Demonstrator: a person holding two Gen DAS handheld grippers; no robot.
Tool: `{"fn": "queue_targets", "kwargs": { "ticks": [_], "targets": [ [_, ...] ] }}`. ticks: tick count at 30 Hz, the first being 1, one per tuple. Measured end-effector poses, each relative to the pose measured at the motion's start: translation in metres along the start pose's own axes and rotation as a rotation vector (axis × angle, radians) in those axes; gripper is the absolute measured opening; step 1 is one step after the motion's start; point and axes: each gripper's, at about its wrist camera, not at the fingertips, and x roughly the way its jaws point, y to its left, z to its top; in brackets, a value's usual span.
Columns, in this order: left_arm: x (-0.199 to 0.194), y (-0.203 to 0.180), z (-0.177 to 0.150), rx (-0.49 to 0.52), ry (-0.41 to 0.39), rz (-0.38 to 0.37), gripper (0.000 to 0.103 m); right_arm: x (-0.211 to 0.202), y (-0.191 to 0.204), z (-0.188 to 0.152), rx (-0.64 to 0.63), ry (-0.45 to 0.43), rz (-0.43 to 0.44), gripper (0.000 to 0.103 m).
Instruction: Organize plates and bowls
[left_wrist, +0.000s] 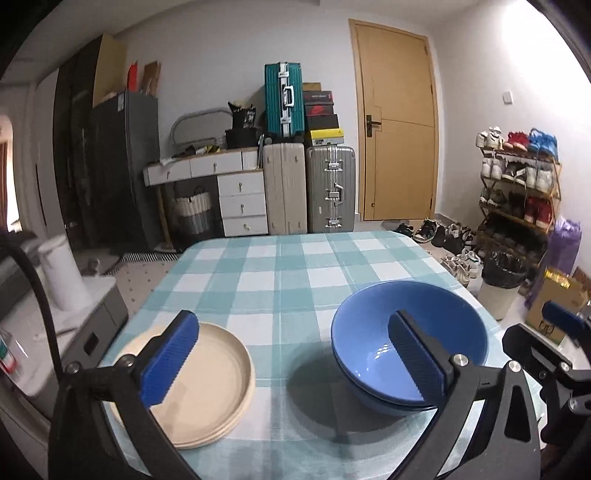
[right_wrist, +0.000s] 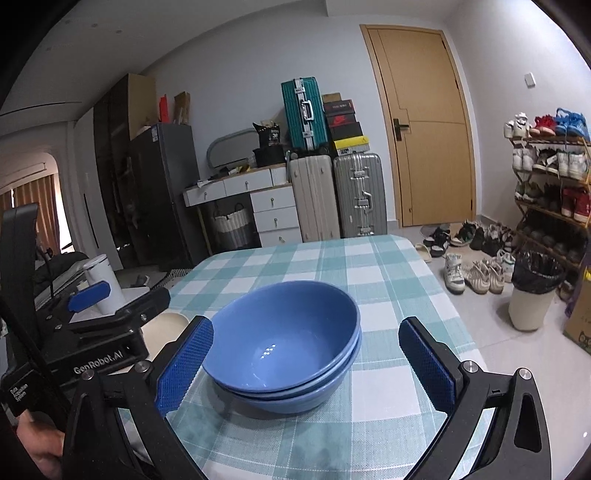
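Two blue bowls (right_wrist: 284, 343) nested, standing on checked bench (left_wrist: 280, 266), right of centre. Beige plates (left_wrist: 199, 384) stacked at bench's left edge, well apart from bowls. Left gripper (left_wrist: 291, 362) wide open, empty, above near edge, between the two stacks. Right gripper (right_wrist: 303, 369) wide open, empty, fingers (right_wrist: 184, 365) flanking bowls without touching.
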Motion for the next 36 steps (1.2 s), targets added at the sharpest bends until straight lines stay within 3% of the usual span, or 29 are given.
{"fn": "queue_targets", "kwargs": {
  "ticks": [3, 8, 12, 16, 19, 24, 27, 32, 36],
  "targets": [
    [0.004, -0.002, -0.002, 0.002, 0.029, 0.03, 0.103, 0.002, -0.006, 0.001, 0.024, 0.011, 0.021, 0.102],
    [0.001, -0.009, -0.003, 0.058, 0.013, 0.109, 0.103, 0.004, -0.015, 0.001, 0.063, 0.016, 0.018, 0.102],
    [0.005, -0.015, -0.003, 0.103, 0.036, 0.119, 0.103, 0.007, -0.021, 0.0, 0.09, 0.026, 0.013, 0.102],
    [0.008, -0.007, 0.001, 0.073, 0.053, 0.137, 0.103, 0.019, -0.023, -0.003, 0.104, 0.087, 0.04, 0.102],
    [0.02, 0.002, 0.003, 0.011, 0.112, 0.131, 0.103, 0.028, -0.026, -0.004, 0.117, 0.115, 0.038, 0.102],
    [0.067, 0.014, 0.005, -0.09, 0.357, 0.159, 0.103, 0.05, -0.045, 0.001, 0.207, 0.165, 0.034, 0.102],
    [0.086, 0.013, 0.005, -0.087, 0.433, 0.134, 0.103, 0.072, -0.055, 0.007, 0.26, 0.246, 0.075, 0.102],
    [0.1, 0.007, 0.019, -0.086, 0.439, 0.063, 0.103, 0.103, -0.067, 0.023, 0.309, 0.307, 0.068, 0.102],
    [0.11, -0.006, 0.033, -0.033, 0.409, 0.071, 0.103, 0.132, -0.075, 0.028, 0.343, 0.396, 0.075, 0.102]
  ]
}}
